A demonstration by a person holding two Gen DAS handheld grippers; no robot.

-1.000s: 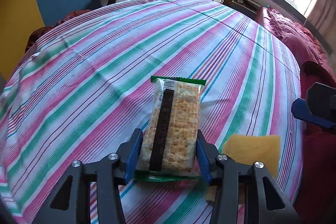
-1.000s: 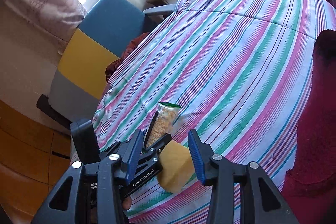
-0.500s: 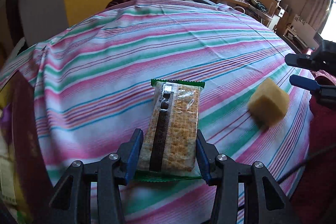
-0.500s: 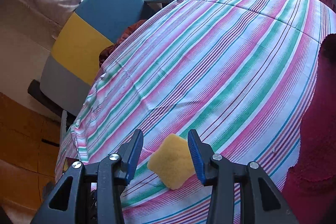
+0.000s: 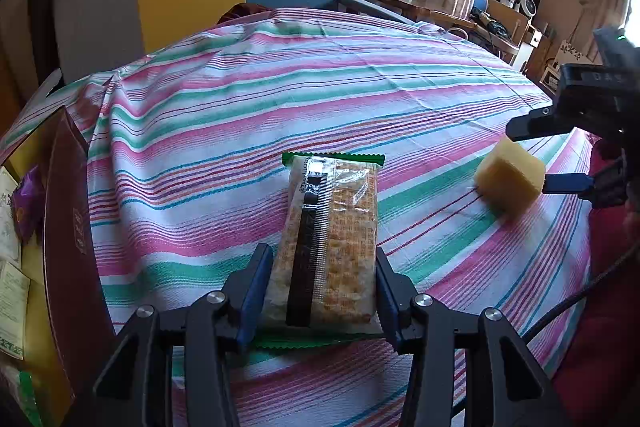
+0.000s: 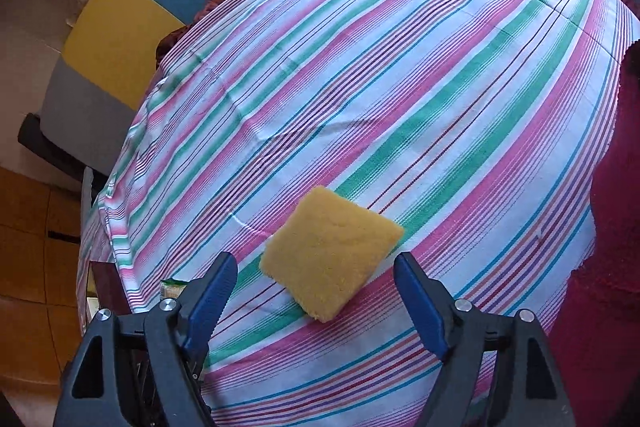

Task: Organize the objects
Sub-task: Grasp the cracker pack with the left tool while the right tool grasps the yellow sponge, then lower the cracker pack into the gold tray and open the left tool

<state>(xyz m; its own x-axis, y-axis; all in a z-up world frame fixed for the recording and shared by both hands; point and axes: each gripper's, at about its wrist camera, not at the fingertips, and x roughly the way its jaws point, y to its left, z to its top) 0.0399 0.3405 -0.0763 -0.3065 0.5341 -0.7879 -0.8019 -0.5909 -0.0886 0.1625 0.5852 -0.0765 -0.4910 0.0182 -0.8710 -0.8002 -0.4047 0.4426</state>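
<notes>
Gripping the cracker packet (image 5: 328,243) lengthwise, long axis pointing forward, left tool (image 5: 322,293); right tool (image 6: 316,291) opening around sponge (image 6: 330,253).

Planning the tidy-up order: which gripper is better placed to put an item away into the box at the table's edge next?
Probably the left gripper: it is shut on the clear-wrapped cracker packet, and the dark red box lies at its side. The right gripper is opening, its pads clear of the yellow sponge block.
</notes>
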